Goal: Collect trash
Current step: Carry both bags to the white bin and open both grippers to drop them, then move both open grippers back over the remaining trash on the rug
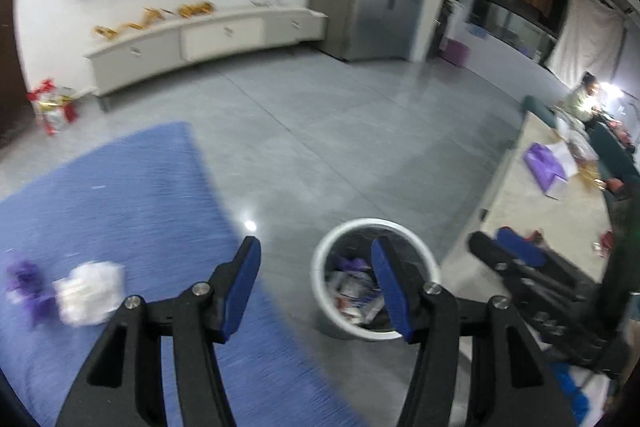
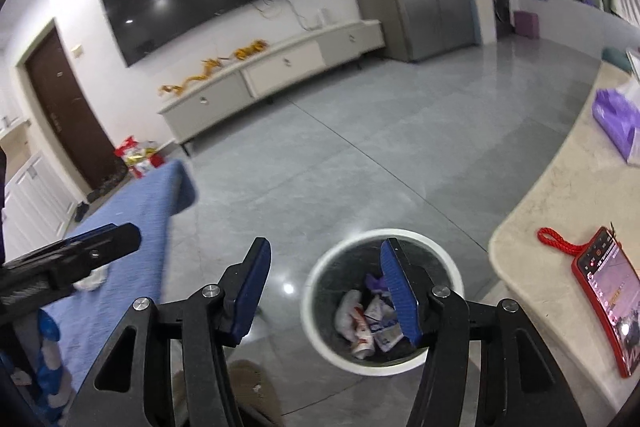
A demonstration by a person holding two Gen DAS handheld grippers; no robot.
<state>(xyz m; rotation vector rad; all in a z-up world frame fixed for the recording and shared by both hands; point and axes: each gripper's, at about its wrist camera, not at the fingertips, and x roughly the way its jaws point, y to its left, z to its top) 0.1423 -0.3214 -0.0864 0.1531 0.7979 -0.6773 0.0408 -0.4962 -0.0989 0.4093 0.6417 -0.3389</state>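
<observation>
A white-rimmed bin (image 1: 320,259) stands on the grey floor, with wrappers and purple scraps (image 1: 352,283) lying inside. My left gripper (image 1: 315,243) hovers open above its left edge, nothing between its blue pads. Left of it, a crumpled white wad (image 1: 90,293) and a purple scrap (image 1: 28,283) lie on a blue cloth (image 1: 120,195). In the right wrist view my right gripper (image 2: 326,243) is open and empty over the same bin (image 2: 310,291), whose trash (image 2: 360,319) shows below. Each gripper appears in the other's view: the right gripper (image 1: 494,243) and the left gripper (image 2: 120,233).
A beige counter (image 2: 540,211) curves along the right, carrying a red phone with a red strap (image 2: 608,299) and a purple bag (image 2: 616,119). A low white TV cabinet (image 2: 280,67) and a wall screen lie beyond open floor. A person sits far right (image 1: 584,99).
</observation>
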